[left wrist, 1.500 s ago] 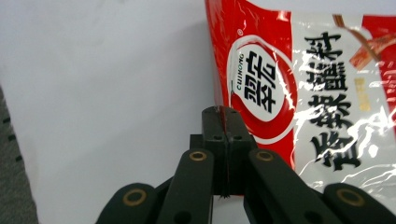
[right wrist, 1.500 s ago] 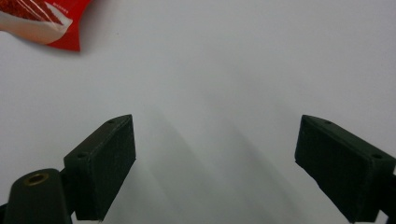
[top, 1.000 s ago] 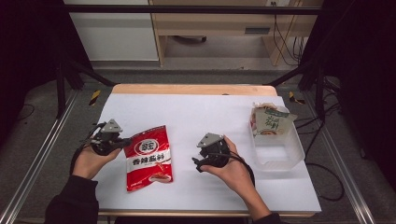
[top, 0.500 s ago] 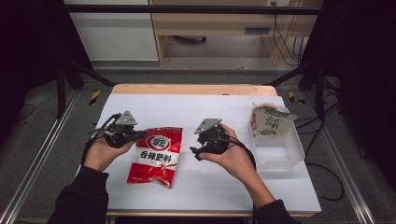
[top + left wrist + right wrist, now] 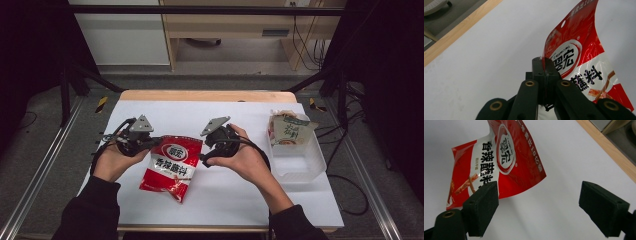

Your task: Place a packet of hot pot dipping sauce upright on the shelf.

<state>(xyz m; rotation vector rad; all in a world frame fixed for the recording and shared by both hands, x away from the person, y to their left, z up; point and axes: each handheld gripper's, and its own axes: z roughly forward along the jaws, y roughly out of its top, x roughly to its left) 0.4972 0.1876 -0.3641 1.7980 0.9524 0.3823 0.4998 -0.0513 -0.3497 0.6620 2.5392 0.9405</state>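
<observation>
Fingers of the left gripper [image 5: 544,75] clamp the red-and-white foil sachet [image 5: 171,165]'s nine-o'clock edge; right gripper [image 5: 539,207] fingers stand apart over bare white bench [image 5: 250,200], sachet's lower corner cut off.

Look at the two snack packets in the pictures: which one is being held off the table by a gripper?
The red packet, its top edge pinched by the left gripper. The greenish packet just rests in the clear tub at the right.

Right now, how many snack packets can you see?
2: a red-and-white foil packet held up by the left gripper, and a green-and-white packet in the clear plastic tub.
</observation>
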